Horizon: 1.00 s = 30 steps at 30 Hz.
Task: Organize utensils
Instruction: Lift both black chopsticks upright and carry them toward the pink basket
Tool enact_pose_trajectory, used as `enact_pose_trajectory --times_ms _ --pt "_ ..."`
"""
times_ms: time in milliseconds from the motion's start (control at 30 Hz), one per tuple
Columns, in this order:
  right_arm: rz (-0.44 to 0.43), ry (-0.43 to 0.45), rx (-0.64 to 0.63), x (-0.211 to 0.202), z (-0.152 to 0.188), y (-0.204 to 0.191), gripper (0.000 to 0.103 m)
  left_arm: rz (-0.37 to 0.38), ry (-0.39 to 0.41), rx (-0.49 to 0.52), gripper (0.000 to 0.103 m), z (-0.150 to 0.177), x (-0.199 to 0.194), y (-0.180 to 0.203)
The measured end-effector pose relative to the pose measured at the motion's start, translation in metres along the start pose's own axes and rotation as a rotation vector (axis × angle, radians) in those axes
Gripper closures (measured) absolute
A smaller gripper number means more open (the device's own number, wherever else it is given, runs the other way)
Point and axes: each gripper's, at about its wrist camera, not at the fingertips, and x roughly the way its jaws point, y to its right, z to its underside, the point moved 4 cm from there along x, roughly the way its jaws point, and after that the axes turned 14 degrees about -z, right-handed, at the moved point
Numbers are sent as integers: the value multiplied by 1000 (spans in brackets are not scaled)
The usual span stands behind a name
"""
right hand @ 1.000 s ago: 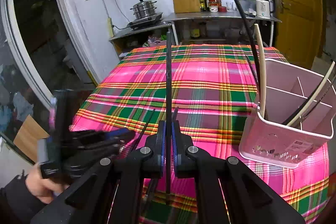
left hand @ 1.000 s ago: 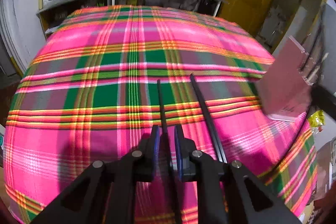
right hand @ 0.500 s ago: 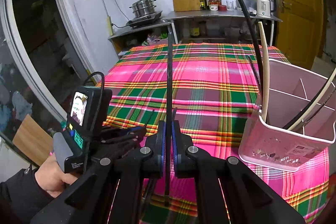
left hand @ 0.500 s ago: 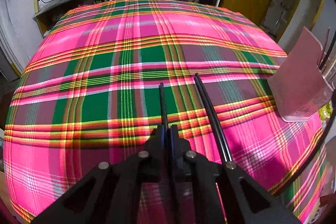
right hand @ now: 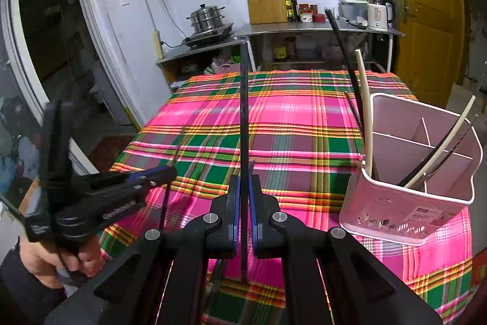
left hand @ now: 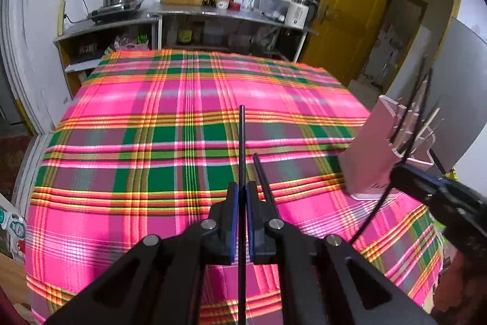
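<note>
Left of the pink holder (right hand: 426,203), each gripper, left (left hand: 242,197) and right (right hand: 243,191), pinches a thin black chopstick (left hand: 242,142) that could pivot or slip before reaching a compartment.

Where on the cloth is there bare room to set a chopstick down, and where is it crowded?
Free: the whole middle and far stretch of the plaid cloth, from the near edge to the counter side. Crowded: the right near corner, where the pink holder stands, and the near edge, where both grippers, left and right, hold chopsticks.
</note>
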Motion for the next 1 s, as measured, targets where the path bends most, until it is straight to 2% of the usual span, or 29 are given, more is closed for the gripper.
enact_pose_trajectory --times_ms 533,767,1000 --pt "4 50 -10 -29 -4 -11 97 62 98 -19 97 -9 -66 1" --pt "10 80 -14 -49 -7 -13 97 106 139 0 97 -14 -90 16" --pt "28 113 3 -74 -9 -3 97 156 147 32 97 -20 -100 40"
